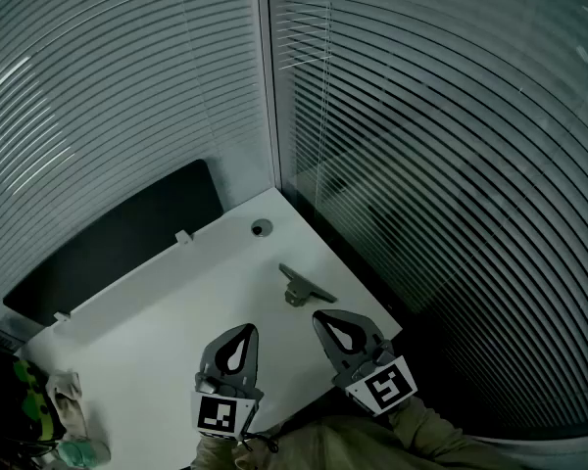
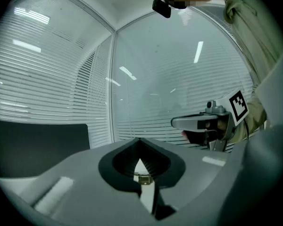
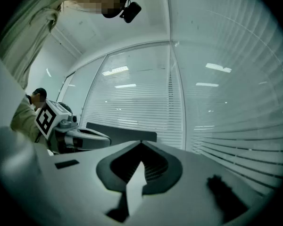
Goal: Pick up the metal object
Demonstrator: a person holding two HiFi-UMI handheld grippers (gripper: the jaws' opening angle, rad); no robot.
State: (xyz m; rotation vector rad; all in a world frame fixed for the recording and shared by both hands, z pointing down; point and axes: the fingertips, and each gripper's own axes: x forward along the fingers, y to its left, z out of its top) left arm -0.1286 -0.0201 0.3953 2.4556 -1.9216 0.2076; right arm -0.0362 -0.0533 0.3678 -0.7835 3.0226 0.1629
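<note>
The metal object [image 1: 303,287], a small grey bracket with a long thin arm, lies on the white table [image 1: 147,331] near its right edge. My left gripper [image 1: 244,330] hovers over the table's near part, left of and nearer than the object, its jaws shut on nothing. My right gripper [image 1: 319,315] sits just short of the object, its tip close to it, jaws shut and empty as well. In the left gripper view the shut jaws [image 2: 140,141] point at the blinds, with the right gripper [image 2: 198,122] off to the side. The right gripper view shows its own shut jaws [image 3: 141,143] and the left gripper [image 3: 80,136].
A dark panel [image 1: 118,238] stands along the table's far left edge. A round cable hole [image 1: 262,228] sits at the far corner. Window blinds [image 1: 441,135] close in behind and to the right. A crumpled cloth [image 1: 67,398] and green items lie at the near left.
</note>
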